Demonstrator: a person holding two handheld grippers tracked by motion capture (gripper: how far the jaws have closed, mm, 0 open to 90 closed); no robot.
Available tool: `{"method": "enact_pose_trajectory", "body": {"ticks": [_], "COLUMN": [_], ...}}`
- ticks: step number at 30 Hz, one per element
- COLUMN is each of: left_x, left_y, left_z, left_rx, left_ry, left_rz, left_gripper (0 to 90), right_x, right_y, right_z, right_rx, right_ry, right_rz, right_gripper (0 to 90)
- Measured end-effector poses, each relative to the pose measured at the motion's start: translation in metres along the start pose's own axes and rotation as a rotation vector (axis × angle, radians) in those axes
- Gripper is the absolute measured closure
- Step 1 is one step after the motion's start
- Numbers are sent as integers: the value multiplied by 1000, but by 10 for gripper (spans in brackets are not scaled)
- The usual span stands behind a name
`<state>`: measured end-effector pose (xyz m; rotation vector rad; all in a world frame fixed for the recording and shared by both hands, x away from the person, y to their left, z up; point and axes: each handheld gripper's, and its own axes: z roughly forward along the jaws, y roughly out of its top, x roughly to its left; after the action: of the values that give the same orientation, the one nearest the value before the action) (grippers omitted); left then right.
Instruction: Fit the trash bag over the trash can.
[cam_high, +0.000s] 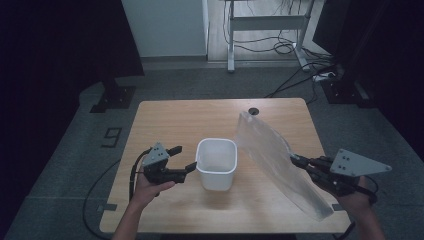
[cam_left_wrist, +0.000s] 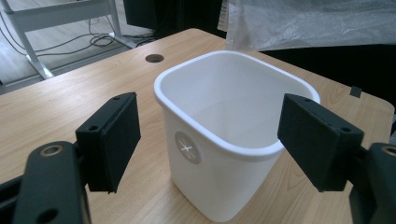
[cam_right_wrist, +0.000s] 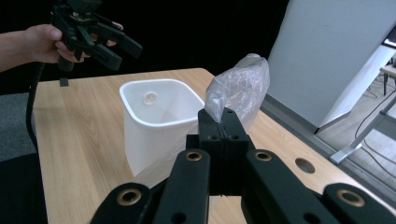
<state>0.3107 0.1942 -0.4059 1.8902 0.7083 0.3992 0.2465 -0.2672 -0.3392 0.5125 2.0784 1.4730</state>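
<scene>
One white bin (cam_left_wrist: 233, 135) bears a grey cross sticker (cam_left_wrist: 187, 148).

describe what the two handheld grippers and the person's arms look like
Both are black, two-jawed tools. The left gripper has flat rectangular pads with small screw holes, brass-ringed pivots on its linkage arms, a grey three-cornered plate on top and a black cable trailing down. The right gripper has the same plate. The forearms are bare, without sleeves.

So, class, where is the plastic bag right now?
In the high view the bag is at the table's right side, just right of the white bin, pinched at its edge by the right gripper.
</scene>
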Motion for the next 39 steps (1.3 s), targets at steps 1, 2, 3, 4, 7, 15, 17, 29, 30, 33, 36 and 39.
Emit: {"method": "enact_pose_trajectory", "body": {"ticks": [1, 2, 3, 4, 7, 15, 17, 29, 30, 33, 36, 39], "left_x": [0, -1, -1, -2, -2, -3, -3, 2, 2, 1, 1, 1], "left_y": [0, 1, 2, 2, 5, 11, 12, 19, 20, 23, 25, 26], "left_z": [0, 0, 0, -1, -1, -3, -3, 1, 2, 3, 4, 6], "left_rx": [-2, -3, -3, -5, -7, -13, -13, -15, -14, -16, -18, -17], "left_ry": [-1, -1, 1, 2, 1, 2, 2, -12, -13, -17, -19, -22], "left_rz": [2, 4, 5, 8, 13, 26, 29, 20, 22, 26, 26, 27], "left_gripper": [208, 208, 208, 208, 208, 208, 208, 222, 225, 227, 228, 230], "right_x": [0, 1, 1, 1, 1, 4, 6, 10, 11, 13, 14, 15], "right_y": [0, 2, 5, 7, 13, 21, 21, 24, 25, 25, 25, 24], "right_z": [0, 0, 0, 0, 1, 11, 15, 31, 32, 35, 37, 39], "right_rx": [0, -2, -5, -8, -17, -30, -32, -47, -47, -47, -47, -45], "right_ry": [0, 2, 2, 4, 10, 50, 60, 113, 117, 130, 133, 140], "right_rz": [0, -4, -9, -14, -21, -32, -32, -32, -32, -35, -35, -32], "right_gripper": [892, 892, 892, 891, 892, 892, 892, 892, 891, 892, 892, 892]}}
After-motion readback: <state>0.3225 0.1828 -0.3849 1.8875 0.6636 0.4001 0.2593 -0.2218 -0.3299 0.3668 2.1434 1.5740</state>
